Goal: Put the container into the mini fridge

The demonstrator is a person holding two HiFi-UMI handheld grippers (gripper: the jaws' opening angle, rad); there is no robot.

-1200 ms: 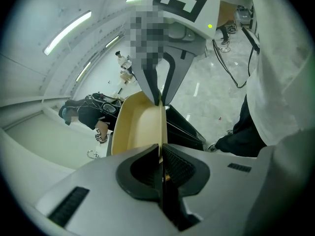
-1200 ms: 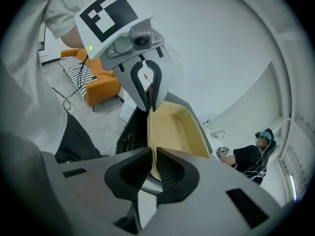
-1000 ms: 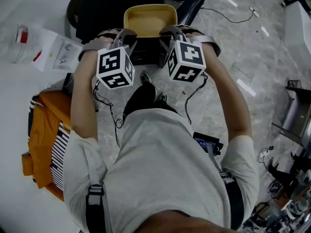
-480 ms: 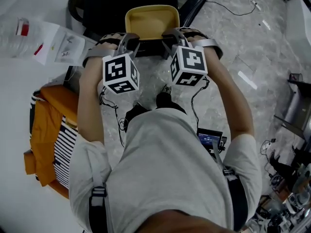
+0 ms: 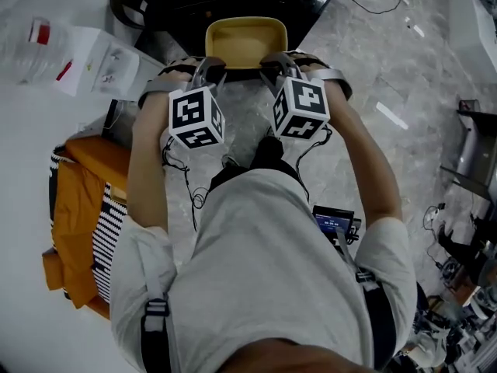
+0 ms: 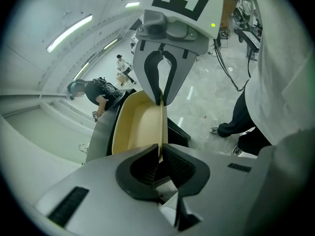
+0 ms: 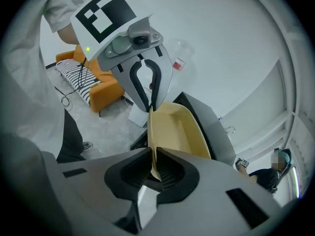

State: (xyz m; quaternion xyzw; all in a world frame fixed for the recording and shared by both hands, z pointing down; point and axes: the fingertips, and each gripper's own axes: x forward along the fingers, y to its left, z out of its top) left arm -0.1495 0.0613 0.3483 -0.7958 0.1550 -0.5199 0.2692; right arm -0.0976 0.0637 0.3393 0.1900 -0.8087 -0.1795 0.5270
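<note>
Arms fwd, L claw [image 5: 210,68] & R claw [image 5: 272,63] pinch container [image 5: 245,41] rim.

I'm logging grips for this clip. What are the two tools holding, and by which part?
Both hold the yellow container. The left tool and the right tool are each shut on the thin rim wall nearest the person, one toward each end.

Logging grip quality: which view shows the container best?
The head view: almost the whole container shows from above, open and empty, with the left gripper and right gripper on its near rim. The gripper views each show it foreshortened, with their jaws clamped on that rim.
</note>
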